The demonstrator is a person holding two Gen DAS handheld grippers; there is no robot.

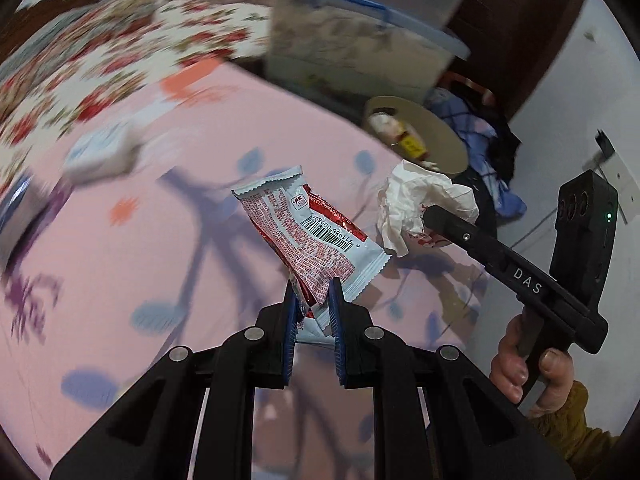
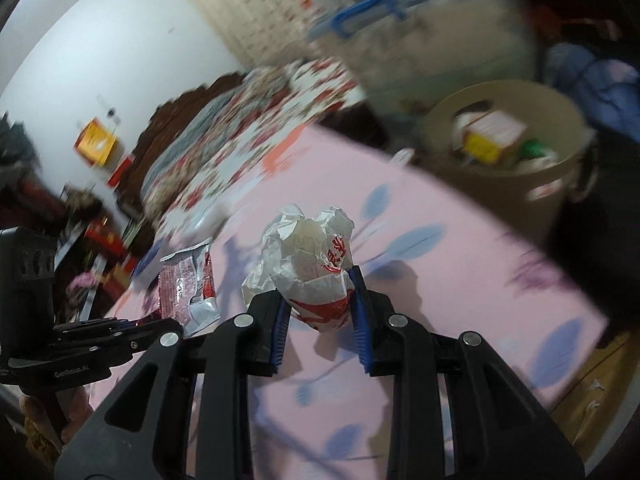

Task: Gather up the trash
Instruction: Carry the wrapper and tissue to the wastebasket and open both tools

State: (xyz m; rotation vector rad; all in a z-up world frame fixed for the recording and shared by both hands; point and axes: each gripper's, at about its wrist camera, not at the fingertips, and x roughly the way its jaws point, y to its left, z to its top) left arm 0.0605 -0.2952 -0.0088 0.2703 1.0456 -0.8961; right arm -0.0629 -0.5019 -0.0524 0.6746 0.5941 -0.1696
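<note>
My left gripper [image 1: 313,285] is shut on a red-and-white snack wrapper [image 1: 312,236] with a barcode, held up above the pink sheet [image 1: 160,260]. My right gripper [image 2: 318,280] is shut on a crumpled white paper bag [image 2: 308,256] with red print. In the left wrist view the right gripper [image 1: 430,216] enters from the right with the paper bag [image 1: 416,200] at its tip. The right wrist view shows the wrapper [image 2: 188,284] at the left, held by the left gripper's dark fingers [image 2: 120,332]. A tan trash bin [image 2: 512,152] with rubbish inside stands beyond the bed's edge, ahead to the right.
A floral quilt [image 1: 100,64] covers the far part of the bed. A clear storage box with a blue lid [image 1: 360,40] stands behind the trash bin [image 1: 436,136]. Dark and blue clothes [image 1: 484,136] lie beside the bin. A small white box [image 1: 100,152] rests on the sheet.
</note>
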